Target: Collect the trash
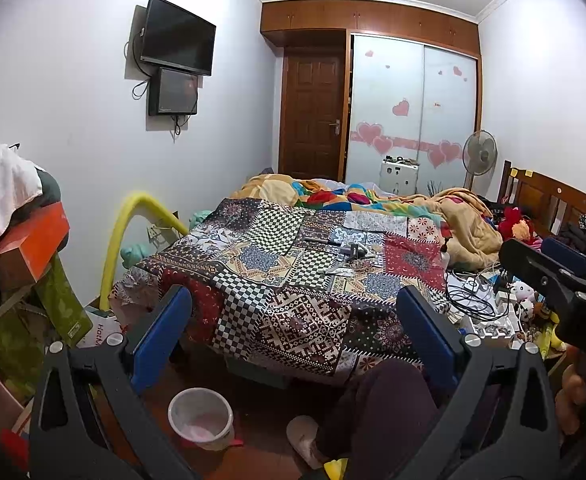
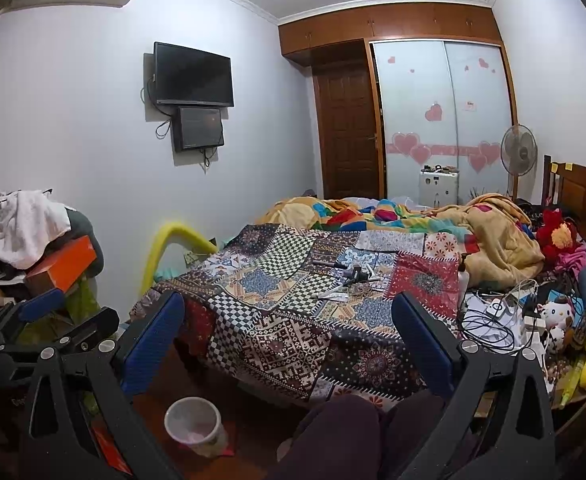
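Filling most of the room is a big bed [image 1: 301, 280] with a patchwork cover [image 2: 293, 320]. A bunched-up yellow blanket [image 1: 469, 220] lies at its far end. Behind the bed stand a brown door [image 1: 313, 116] and a closet [image 1: 413, 112] with pink hearts on it. A black TV [image 1: 177, 36] hangs on the left wall, with a smaller screen [image 1: 173, 92] just under it. A fan [image 1: 480, 154] stands by the closet.

On the left is a heap of clothes [image 1: 5, 188] with an orange box [image 1: 33, 244] in it. On the right side of the bed lie tangled cables [image 2: 489, 320] and soft toys [image 2: 557, 312].

The left claw [image 1: 293, 336] is spread wide apart and grips nothing. The right claw [image 2: 289, 340] is spread wide apart too, with nothing in it. Both hang in the air in front of the bed.

The trash bucket [image 1: 201, 416] sits on the floor below the bed's near edge, beside the person's leg [image 1: 373, 412]. Small white scraps [image 1: 337, 270] lie in the middle of the cover, next to a small grey gadget [image 1: 355, 250].
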### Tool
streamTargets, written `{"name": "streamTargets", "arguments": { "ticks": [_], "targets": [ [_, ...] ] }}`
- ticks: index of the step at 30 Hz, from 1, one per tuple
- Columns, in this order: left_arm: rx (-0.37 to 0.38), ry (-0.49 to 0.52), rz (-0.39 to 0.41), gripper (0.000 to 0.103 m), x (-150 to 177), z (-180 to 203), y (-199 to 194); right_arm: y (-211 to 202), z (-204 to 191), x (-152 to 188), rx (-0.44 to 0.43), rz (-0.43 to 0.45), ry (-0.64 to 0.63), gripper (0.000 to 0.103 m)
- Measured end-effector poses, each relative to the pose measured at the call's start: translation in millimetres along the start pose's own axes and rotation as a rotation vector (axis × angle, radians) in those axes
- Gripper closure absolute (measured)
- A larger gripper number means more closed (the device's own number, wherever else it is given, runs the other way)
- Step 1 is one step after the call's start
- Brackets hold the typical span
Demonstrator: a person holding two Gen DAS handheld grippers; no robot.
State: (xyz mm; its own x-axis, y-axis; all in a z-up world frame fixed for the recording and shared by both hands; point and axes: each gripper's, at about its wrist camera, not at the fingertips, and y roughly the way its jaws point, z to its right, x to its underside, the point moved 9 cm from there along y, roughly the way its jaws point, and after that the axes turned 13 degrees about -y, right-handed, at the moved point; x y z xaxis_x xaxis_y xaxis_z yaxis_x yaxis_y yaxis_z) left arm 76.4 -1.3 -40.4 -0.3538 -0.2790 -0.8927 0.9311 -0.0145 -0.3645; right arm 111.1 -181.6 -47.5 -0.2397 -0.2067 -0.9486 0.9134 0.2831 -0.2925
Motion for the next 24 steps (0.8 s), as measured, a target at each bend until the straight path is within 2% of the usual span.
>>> {"name": "streamTargets", "arguments": {
  "ticks": [13,18,24],
  "targets": [
    [0.000,0.006,-0.028,0.000,-5,6,21,17,7,-3,0.011,-0.009,0.005,0.000],
    [0.013,0.002,-0.044,0.000,-16,17,45,33,23,-4,0.026,-0.027,0.024,0.000],
    [0.035,0.002,-0.063,0.000,-38,42,95,64,50,-10,0.070,-0.049,0.011,0.000]
  ]
}}
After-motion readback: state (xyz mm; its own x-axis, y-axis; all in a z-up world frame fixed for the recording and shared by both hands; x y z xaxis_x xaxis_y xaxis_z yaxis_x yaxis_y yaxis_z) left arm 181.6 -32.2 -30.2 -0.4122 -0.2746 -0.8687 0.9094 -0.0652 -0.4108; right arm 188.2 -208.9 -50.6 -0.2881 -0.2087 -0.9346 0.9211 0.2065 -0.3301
